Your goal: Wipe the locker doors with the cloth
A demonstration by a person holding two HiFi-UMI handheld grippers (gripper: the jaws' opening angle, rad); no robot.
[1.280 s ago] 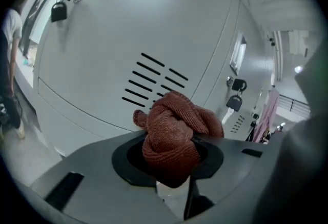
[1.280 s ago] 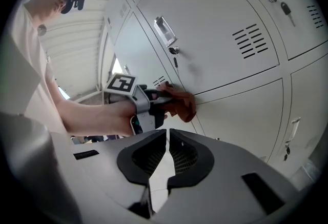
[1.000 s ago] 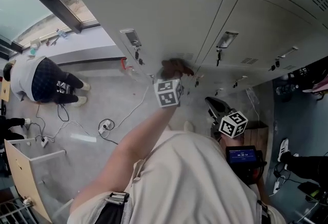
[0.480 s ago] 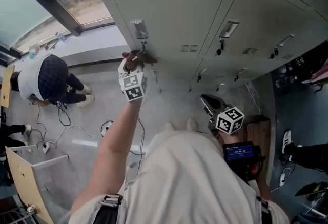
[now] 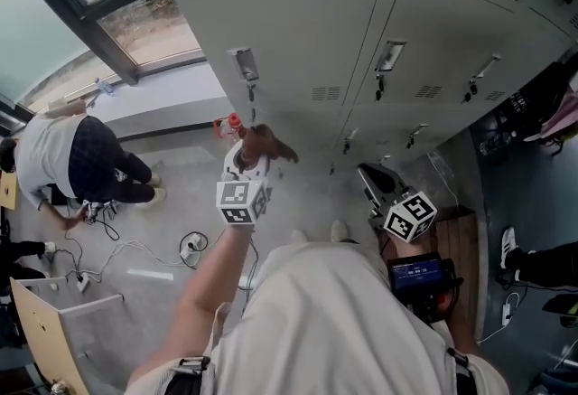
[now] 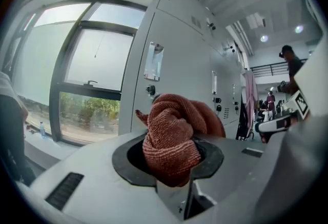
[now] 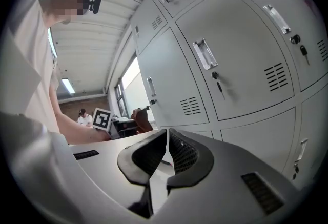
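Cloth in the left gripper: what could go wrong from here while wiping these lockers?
1. The cloth is bunched into a wad in the left gripper, so only a small patch may meet the locker door.
2. A key hangs on that door close to the cloth; a pass there could snag it.
3. Cables lie on the floor nearby: a possible trip.

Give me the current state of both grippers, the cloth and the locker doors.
Left gripper: jaws shut on the cloth.
Cloth: bunched up, held near the lockers; contact with a door cannot be told.
Right gripper: jaws shut, nothing between them.
Locker doors: all closed.
Keys: hanging in the locks.
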